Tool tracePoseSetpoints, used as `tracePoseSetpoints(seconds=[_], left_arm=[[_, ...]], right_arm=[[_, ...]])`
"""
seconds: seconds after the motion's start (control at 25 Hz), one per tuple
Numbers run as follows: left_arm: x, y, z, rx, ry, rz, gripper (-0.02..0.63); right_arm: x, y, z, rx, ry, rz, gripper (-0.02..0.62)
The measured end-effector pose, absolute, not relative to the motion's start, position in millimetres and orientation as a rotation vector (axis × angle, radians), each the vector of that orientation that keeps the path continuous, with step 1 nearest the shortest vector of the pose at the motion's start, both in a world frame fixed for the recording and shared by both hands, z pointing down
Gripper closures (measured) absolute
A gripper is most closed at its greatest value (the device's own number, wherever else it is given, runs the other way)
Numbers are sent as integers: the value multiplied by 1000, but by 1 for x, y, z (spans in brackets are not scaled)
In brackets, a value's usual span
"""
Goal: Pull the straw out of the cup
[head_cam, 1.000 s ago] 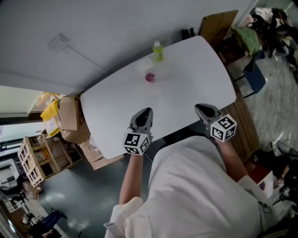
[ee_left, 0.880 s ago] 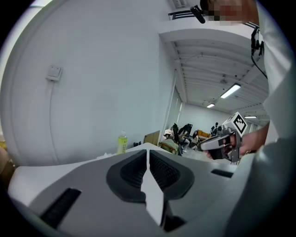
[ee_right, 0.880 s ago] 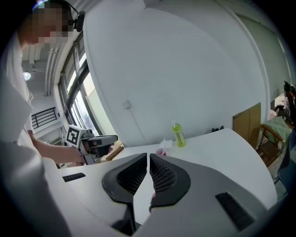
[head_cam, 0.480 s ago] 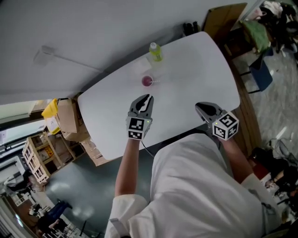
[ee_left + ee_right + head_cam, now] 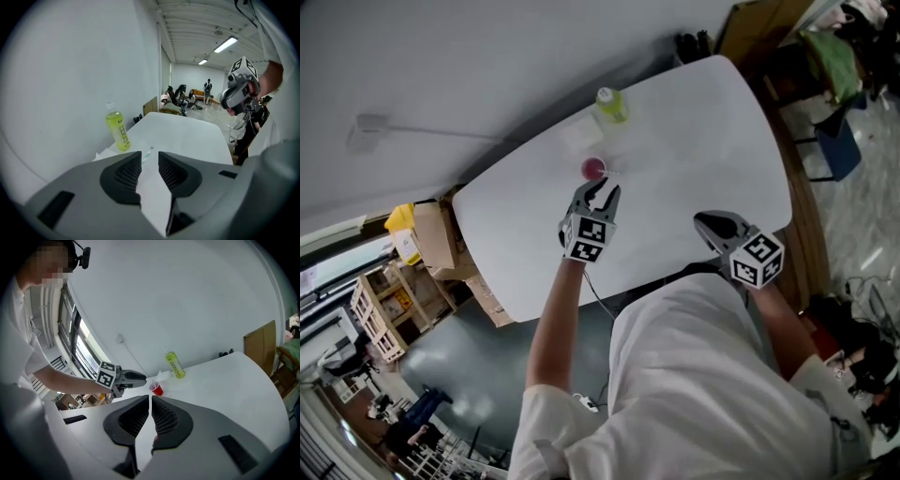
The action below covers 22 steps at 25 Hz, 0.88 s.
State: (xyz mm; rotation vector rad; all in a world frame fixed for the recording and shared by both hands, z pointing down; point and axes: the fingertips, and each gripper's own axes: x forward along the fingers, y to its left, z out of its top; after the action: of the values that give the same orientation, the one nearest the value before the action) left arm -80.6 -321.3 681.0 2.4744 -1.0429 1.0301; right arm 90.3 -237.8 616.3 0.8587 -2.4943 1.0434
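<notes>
The white table (image 5: 703,122) runs across the middle of the head view. A small red cup (image 5: 593,169) stands on it in the upper centre of the frame. Just beyond the cup lies a piece of white paper (image 5: 581,136), and past that a yellow-green drink bottle (image 5: 609,103) stands upright.

The left gripper (image 5: 602,190) reaches over the table and points down at the cup, with its tips just beside the rim. Its jaws stand apart and have just been opening. In the left gripper view the tip of a striped straw (image 5: 148,152) shows in the gap between the two ribbed pads (image 5: 127,169). Neither pad presses on it. The bottle (image 5: 117,129) rises at the left of that view.

The right gripper (image 5: 705,221) hangs over the near edge of the table at the lower right of the head view, well apart from the cup. In its own view its jaws stand almost together, only a thin slit between them, with nothing in it. Beyond them that view shows the cup (image 5: 157,389) at centre frame, with the left gripper (image 5: 140,377) close at its left.
</notes>
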Motion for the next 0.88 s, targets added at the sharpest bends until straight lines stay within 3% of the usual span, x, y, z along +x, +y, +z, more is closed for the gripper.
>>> tracePoseSetpoints(seconds=[0.44, 0.6, 0.88], left_arm=[[-74, -343, 733, 2469, -948, 1342, 486], [-74, -350, 731, 2480, -990, 1332, 550], [-88, -362, 714, 2454, -1170, 1240, 581]], right_arm=[[113, -257, 636, 862, -2459, 1126, 551], [116, -260, 641, 864, -2450, 1150, 552], [115, -264, 642, 840, -2454, 1167, 551]])
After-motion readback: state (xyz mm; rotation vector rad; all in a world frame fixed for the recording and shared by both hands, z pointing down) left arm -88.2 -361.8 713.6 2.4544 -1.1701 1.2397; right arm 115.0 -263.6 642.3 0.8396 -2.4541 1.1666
